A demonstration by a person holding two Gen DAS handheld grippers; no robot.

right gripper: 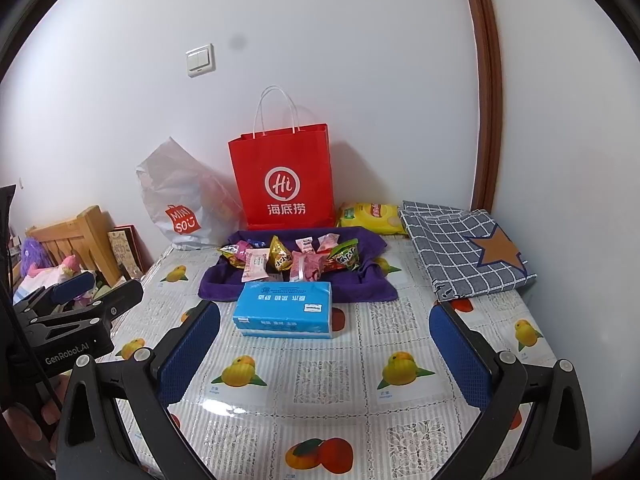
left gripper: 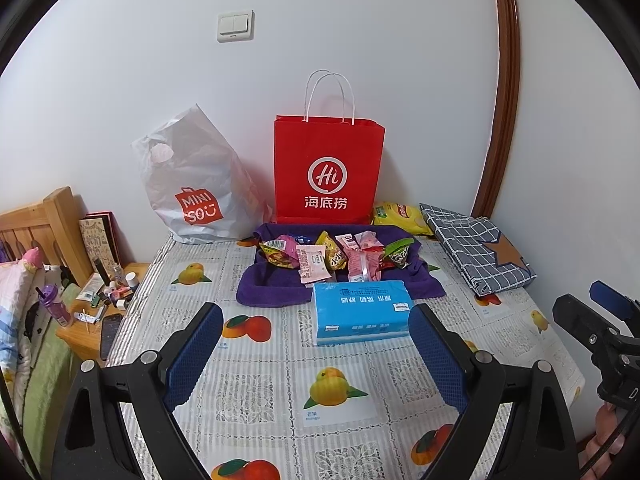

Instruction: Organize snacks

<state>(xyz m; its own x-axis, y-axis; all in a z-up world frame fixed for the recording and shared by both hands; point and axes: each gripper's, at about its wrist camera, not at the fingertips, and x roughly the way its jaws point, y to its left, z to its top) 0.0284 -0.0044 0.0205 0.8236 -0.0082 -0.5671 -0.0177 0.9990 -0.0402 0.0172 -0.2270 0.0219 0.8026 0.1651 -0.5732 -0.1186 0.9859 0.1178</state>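
Several small snack packets (left gripper: 336,258) (right gripper: 296,260) lie in a heap on a purple cloth (left gripper: 268,290) (right gripper: 220,286) at the back of the table. A blue tissue pack (left gripper: 362,312) (right gripper: 286,310) sits just in front of the cloth. A yellow snack bag (left gripper: 400,216) (right gripper: 370,218) lies beside the red paper bag (left gripper: 328,168) (right gripper: 282,178). My left gripper (left gripper: 316,354) hovers open over the tablecloth, short of the tissue pack, with nothing between its fingers. My right gripper (right gripper: 324,350) is likewise open and empty.
A white plastic shopping bag (left gripper: 196,184) (right gripper: 180,204) leans on the wall left of the red bag. A folded checked cloth (left gripper: 476,252) (right gripper: 464,248) lies at the right. Left of the table stands a bedside shelf (left gripper: 96,304) with bottles and a phone. The fruit-print tablecloth (left gripper: 280,400) (right gripper: 320,392) covers the table.
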